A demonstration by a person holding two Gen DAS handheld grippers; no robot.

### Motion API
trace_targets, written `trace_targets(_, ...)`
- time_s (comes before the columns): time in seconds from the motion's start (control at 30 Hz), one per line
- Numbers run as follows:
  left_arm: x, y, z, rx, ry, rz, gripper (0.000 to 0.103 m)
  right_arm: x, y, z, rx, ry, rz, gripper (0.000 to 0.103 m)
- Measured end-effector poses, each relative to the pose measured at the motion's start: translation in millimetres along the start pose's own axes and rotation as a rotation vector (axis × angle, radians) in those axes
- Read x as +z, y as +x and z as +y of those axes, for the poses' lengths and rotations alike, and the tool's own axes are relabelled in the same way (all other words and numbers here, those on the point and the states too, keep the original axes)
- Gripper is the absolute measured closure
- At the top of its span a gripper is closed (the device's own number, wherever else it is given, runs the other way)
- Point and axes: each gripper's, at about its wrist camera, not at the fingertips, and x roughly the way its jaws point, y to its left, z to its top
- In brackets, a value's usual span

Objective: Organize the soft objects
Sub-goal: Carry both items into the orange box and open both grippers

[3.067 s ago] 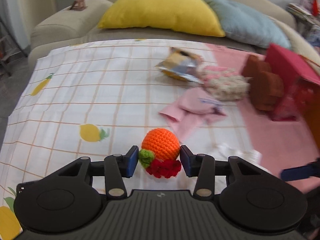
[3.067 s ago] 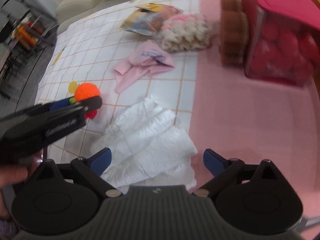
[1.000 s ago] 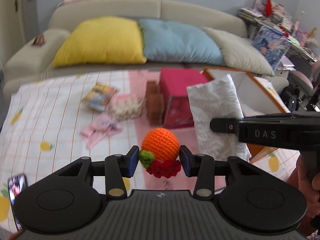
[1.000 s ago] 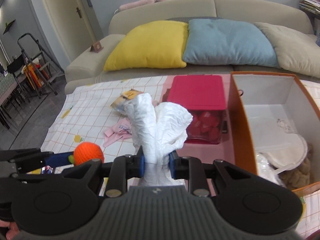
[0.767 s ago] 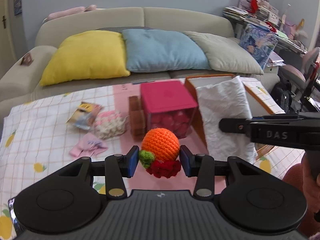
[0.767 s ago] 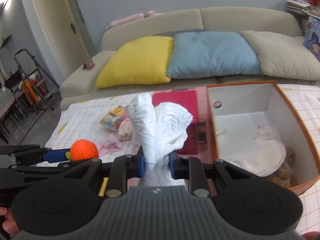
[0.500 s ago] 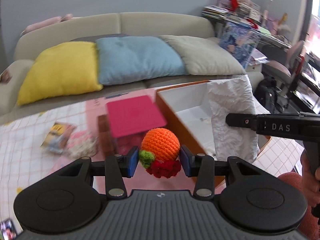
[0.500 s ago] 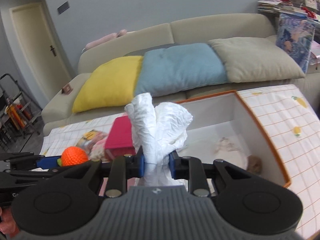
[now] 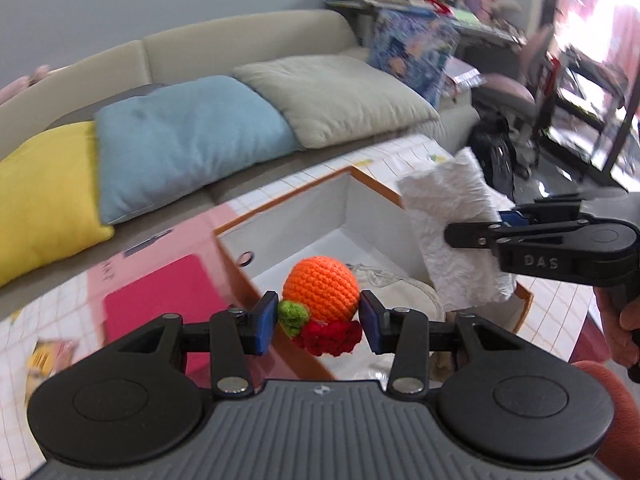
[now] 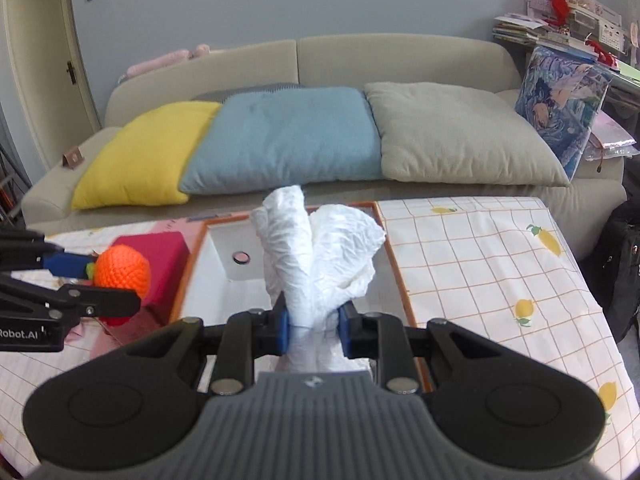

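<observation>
My left gripper (image 9: 319,323) is shut on an orange crocheted ball (image 9: 320,285) with green and red bits, held in the air over the left part of an open orange-rimmed box (image 9: 280,216) with white inside. My right gripper (image 10: 313,330) is shut on a crumpled white cloth (image 10: 320,240), held above the same box (image 10: 216,256). The cloth also shows in the left wrist view (image 9: 452,232), to the right of the ball. The ball shows at the left in the right wrist view (image 10: 124,268). A cream soft item (image 9: 404,292) lies in the box.
A red-lidded container (image 9: 160,292) stands left of the box on a pink mat. Behind is a sofa with yellow (image 10: 140,156), blue (image 10: 288,136) and beige (image 10: 460,132) cushions. A checked lemon-print cloth (image 10: 500,264) covers the table to the right.
Both grippers have swung right with their loads, from above the red container to over the open box. Three seconds ago the right gripper was open above the white cloth.
</observation>
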Motion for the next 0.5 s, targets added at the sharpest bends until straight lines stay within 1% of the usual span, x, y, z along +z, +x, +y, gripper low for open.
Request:
trace_targets(0.13,8,38,-10,0.012,0.099,0.064,0.053,0,31,-2,-0.013,-0.045,0.046,0.081)
trace_targets(0.27,5,75,-18,0.055,0.206,0.164,0.053,-5,67,5,-0.092,-0.168,0.11,0.08)
trace_targets(0.33,1,89,-21,0.077,0.258,0.201,0.053,-11,81,8,-0.103,-0.214,0.137,0.077)
trace_targets(0.43,-3,103,-24,0.103,0.306,0.245,0.053,-18,97,12,-0.141,-0.28,0.159,0.073)
trace_targets(0.5,-3,110,-23,0.103,0.319,0.262,0.053,-20,103,12,-0.16,-0.299,0.164,0.071)
